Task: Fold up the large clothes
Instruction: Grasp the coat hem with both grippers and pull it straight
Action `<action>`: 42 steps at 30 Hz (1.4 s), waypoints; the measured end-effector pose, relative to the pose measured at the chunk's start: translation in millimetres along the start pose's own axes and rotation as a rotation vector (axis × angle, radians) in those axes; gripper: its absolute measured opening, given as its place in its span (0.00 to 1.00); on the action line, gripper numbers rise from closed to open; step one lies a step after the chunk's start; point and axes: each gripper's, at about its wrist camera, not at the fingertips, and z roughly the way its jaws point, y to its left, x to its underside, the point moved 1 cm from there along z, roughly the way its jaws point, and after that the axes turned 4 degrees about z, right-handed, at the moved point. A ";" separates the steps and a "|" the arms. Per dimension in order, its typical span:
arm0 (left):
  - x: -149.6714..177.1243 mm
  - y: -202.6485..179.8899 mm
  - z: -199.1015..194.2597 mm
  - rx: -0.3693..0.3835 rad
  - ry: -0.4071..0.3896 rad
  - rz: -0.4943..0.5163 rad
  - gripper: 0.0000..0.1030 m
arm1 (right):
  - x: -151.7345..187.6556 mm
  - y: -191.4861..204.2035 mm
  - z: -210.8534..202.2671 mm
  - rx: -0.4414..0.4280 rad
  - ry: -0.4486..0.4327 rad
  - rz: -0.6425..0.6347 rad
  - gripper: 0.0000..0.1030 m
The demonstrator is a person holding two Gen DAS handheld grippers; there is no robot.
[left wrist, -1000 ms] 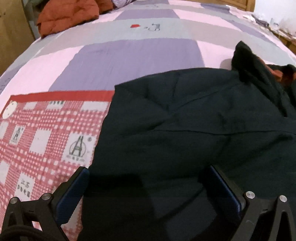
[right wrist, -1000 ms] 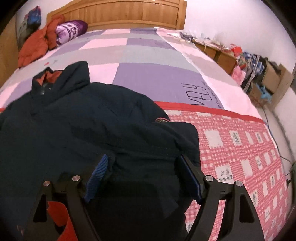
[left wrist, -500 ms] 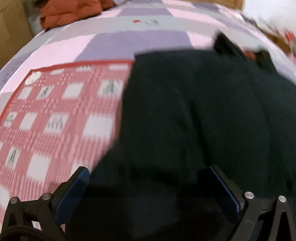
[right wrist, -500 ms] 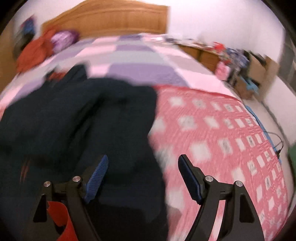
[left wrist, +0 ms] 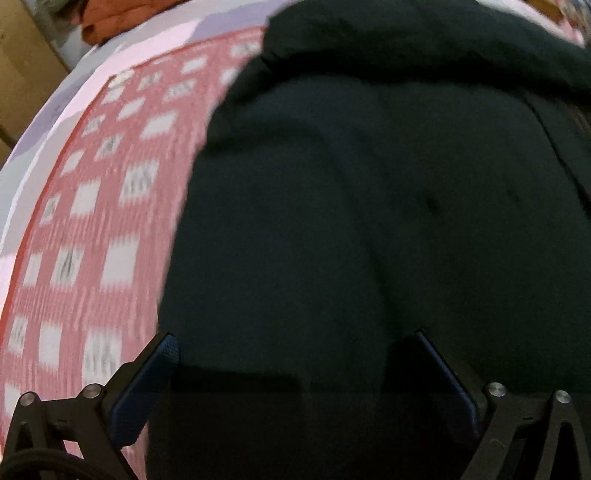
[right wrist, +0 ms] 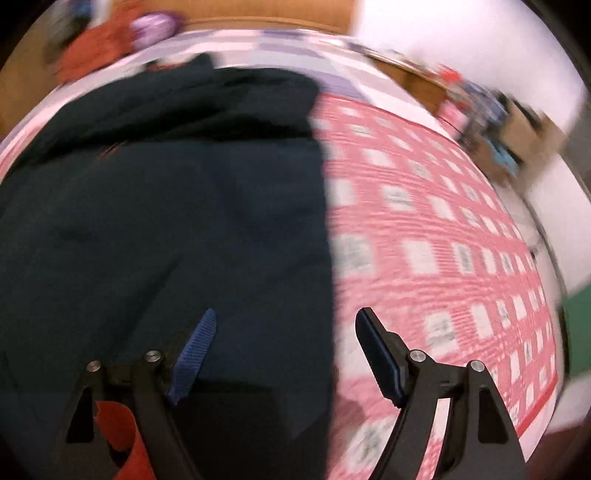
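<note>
A large dark jacket (left wrist: 369, 221) lies spread on the bed, over a red-and-white checked cloth (left wrist: 92, 221). My left gripper (left wrist: 295, 354) is open and empty, hovering just above the jacket near its left edge. In the right wrist view the jacket (right wrist: 166, 221) fills the left half, its right edge running straight up the frame. My right gripper (right wrist: 286, 332) is open and empty, straddling that edge from above, left finger over the jacket, right finger over the checked cloth (right wrist: 443, 240). Both views are motion-blurred.
An orange garment (right wrist: 92, 55) and a purple pillow (right wrist: 155, 24) lie at the head of the bed by the wooden headboard. Cluttered boxes (right wrist: 517, 125) stand along the wall to the right of the bed. A wooden cabinet (left wrist: 22, 55) stands at the left.
Both grippers have pulled back toward the foot of the bed, still open. The jacket's lower body now fills the views; the collar has receded to the top.
</note>
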 end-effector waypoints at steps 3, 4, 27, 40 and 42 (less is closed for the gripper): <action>32.7 2.2 -14.4 -0.073 -0.002 -0.006 1.00 | 26.8 2.2 -9.0 -0.029 0.005 -0.033 0.77; 42.6 7.2 -15.6 -0.105 0.012 -0.025 1.00 | 32.5 -2.9 -10.4 -0.036 0.009 -0.002 0.77; 196.7 97.3 -71.5 -0.121 0.005 -0.267 1.00 | 181.2 -28.5 -94.5 0.074 0.114 0.216 0.77; 253.4 96.1 -102.3 -0.090 -0.020 -0.164 1.00 | 219.7 -10.7 -139.6 0.138 0.100 0.295 0.77; 249.9 93.1 -98.2 -0.079 -0.030 -0.164 1.00 | 222.4 -9.3 -140.7 0.141 0.100 0.301 0.77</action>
